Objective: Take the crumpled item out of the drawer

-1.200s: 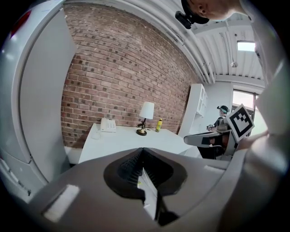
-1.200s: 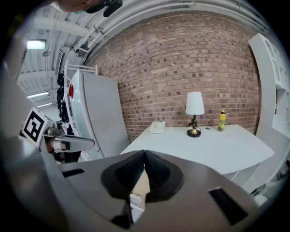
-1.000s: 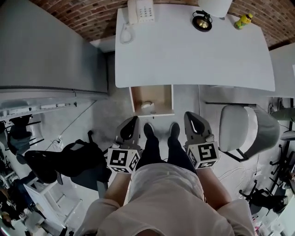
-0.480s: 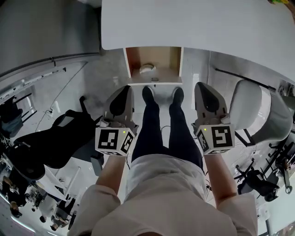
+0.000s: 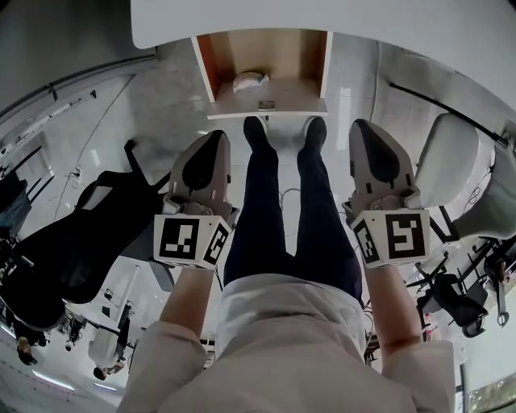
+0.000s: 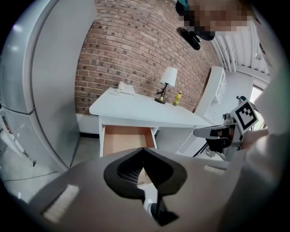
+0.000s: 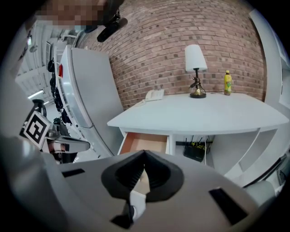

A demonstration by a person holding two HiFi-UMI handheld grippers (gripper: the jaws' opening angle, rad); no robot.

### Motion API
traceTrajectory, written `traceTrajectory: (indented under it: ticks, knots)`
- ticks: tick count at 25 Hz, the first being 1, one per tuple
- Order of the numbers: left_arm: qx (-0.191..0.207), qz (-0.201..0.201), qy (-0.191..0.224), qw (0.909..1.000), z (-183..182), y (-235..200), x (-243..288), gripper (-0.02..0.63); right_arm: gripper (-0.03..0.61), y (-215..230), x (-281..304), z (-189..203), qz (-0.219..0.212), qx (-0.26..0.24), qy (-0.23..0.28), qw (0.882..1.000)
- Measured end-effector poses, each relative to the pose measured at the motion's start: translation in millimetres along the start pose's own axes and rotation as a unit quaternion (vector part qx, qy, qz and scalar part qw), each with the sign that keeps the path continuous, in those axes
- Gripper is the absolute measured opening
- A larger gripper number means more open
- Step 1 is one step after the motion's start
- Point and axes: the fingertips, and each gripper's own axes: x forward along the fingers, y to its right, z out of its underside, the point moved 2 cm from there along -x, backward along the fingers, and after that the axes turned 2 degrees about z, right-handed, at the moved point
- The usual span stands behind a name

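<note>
An open wooden drawer (image 5: 262,103) hangs under the white desk (image 5: 339,14), just ahead of the person's feet. A small crumpled white item (image 5: 248,81) lies inside it, towards the left. My left gripper (image 5: 216,135) is held low beside the left leg, jaws shut and empty, short of the drawer front. My right gripper (image 5: 364,125) is beside the right leg, also shut and empty. The left gripper (image 6: 144,149) points at the drawer (image 6: 122,140); its body hides the crumpled item. In the right gripper view the right gripper (image 7: 145,152) covers most of the drawer (image 7: 145,142).
A white office chair (image 5: 459,177) stands right of the legs and a black chair (image 5: 72,242) to the left. A tall grey cabinet (image 6: 45,68) stands left of the desk. On the desk are a lamp (image 7: 195,63), a phone (image 7: 154,94) and a yellow bottle (image 7: 227,82).
The head view has tipped down and closed in: the drawer sits higher and larger in frame, and the desk top has slid out of sight. Both grippers stay shut beside the legs.
</note>
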Motion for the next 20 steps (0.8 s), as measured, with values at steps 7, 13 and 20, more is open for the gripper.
traceTrajectory:
  ticks: [7,13,20]
  knots:
    - [-0.005,0.004,-0.024,0.9997,38,-3,19,0.006,0.008,4,13,37,0.005,0.011,-0.023,1.000]
    - [-0.001,0.009,-0.037,0.9993,50,-3,24,0.006,0.009,-4,18,54,0.001,0.019,-0.032,0.999]
    - [0.004,0.011,-0.066,0.9978,60,-1,35,0.270,0.009,-6,23,56,-0.003,0.027,-0.035,0.999]
